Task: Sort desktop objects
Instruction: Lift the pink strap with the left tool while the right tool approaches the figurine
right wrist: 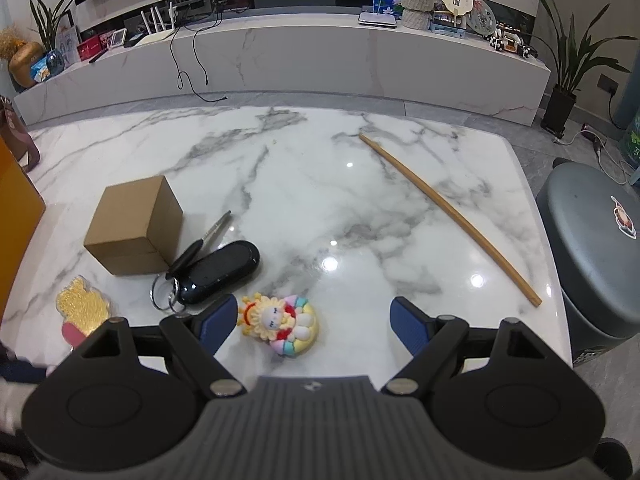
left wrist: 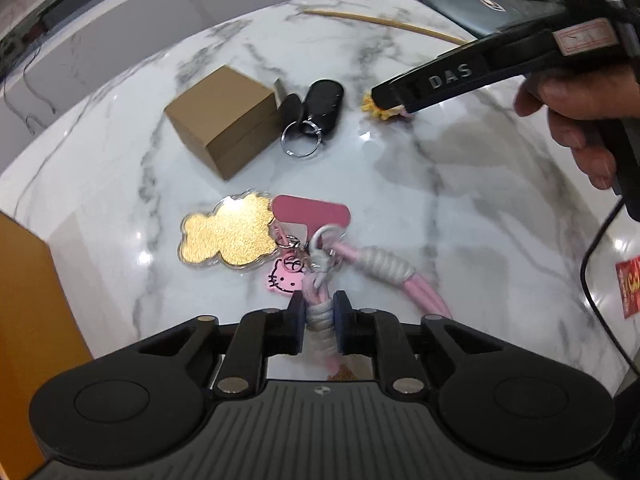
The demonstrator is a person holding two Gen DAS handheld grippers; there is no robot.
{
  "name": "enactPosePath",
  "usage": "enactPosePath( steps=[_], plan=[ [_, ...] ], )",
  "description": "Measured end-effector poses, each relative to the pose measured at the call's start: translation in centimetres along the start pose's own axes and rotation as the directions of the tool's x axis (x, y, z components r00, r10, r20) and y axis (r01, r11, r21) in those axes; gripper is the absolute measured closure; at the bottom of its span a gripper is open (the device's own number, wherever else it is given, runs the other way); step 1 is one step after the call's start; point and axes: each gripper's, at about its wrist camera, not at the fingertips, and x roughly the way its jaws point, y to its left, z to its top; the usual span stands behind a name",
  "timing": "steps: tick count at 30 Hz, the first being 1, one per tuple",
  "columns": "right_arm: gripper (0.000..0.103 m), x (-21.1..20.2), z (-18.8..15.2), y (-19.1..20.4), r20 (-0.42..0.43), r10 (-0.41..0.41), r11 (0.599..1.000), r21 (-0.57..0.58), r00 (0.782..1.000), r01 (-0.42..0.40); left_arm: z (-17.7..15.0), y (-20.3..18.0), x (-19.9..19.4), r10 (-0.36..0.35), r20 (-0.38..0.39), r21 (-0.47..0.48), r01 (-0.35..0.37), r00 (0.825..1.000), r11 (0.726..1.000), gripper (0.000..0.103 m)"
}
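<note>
My left gripper (left wrist: 319,312) is shut on a pink-and-grey braided cord (left wrist: 318,316) lying on the marble table (left wrist: 440,200). The cord leads to a ring with a pink tag (left wrist: 310,210), a pink cat charm (left wrist: 284,278) and a glittery gold bear charm (left wrist: 228,236). My right gripper (right wrist: 314,326) stands open over a small colourful plush doll (right wrist: 280,324), whose body lies between the blue pads without touching them. In the left wrist view a person's hand holds that gripper (left wrist: 400,96) at the upper right.
A brown cardboard box (right wrist: 134,226) stands left of a black key fob (right wrist: 218,270) with key and ring. A long wooden stick (right wrist: 448,216) lies across the table's right side. An orange box (left wrist: 32,320) is at the left edge, a grey stool (right wrist: 592,240) off the right.
</note>
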Motion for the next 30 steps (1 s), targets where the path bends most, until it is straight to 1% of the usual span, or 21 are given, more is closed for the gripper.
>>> enactPosePath(
  steps=[2,7,10,14,18,19,21,22,23,24,27,30],
  plan=[
    [0.019,0.1,-0.1,-0.1,-0.007,0.001,1.0,-0.003,1.0,-0.001,0.1,0.1,-0.2,-0.014,0.01,-0.002,0.014,1.0,1.0,0.087],
    [0.019,0.2,-0.2,-0.1,-0.017,0.013,1.0,-0.014,1.0,-0.013,0.9,1.1,-2.0,0.003,0.075,-0.026,-0.001,0.997,1.0,0.087],
    [0.019,0.4,-0.3,0.1,-0.027,0.022,1.0,-0.019,0.999,-0.023,1.3,1.9,-2.9,-0.001,0.103,-0.049,0.006,0.995,0.999,0.087],
    [0.019,1.0,-0.4,0.6,-0.039,0.027,0.999,-0.025,0.999,-0.028,1.3,2.5,-3.1,-0.013,0.105,-0.059,0.019,0.994,0.998,0.087],
    [0.022,1.5,-0.4,1.3,-0.055,0.027,0.998,-0.054,0.998,-0.03,1.0,2.6,-3.1,-0.021,0.102,-0.06,0.027,0.995,0.998,0.087],
    [0.023,1.6,-0.4,1.4,-0.057,0.019,0.998,-0.065,0.998,-0.022,1.0,2.7,-3.2,-0.022,0.103,-0.06,0.029,0.994,0.998,0.087],
    [0.031,1.5,-0.3,1.5,-0.056,0.006,0.997,-0.079,0.998,-0.01,1.0,2.8,-3.2,-0.021,0.106,-0.06,0.028,0.994,0.998,0.087],
    [0.039,1.3,-0.3,1.5,-0.056,0.005,0.997,-0.081,0.998,-0.009,0.9,2.8,-3.3,-0.021,0.107,-0.061,0.028,0.994,0.998,0.087],
    [0.051,1.2,-0.2,1.5,-0.056,0.005,0.997,-0.082,0.998,-0.01,0.9,2.8,-3.3,-0.021,0.108,-0.062,0.028,0.994,0.998,0.087],
    [0.055,1.0,-0.1,1.4,-0.058,0.012,0.997,-0.077,0.998,-0.016,0.9,2.9,-3.4,-0.021,0.109,-0.063,0.028,0.994,0.998,0.087],
    [0.056,0.9,-0.1,1.3,-0.07,0.031,0.997,-0.062,0.997,-0.035,0.9,3.1,-3.5,-0.025,0.112,-0.066,0.032,0.993,0.997,0.087],
    [0.057,0.5,-0.1,1.3,-0.071,0.03,0.997,-0.063,0.997,-0.035,0.9,3.3,-3.8,-0.029,0.119,-0.072,0.037,0.992,0.997,0.087]
  ],
)
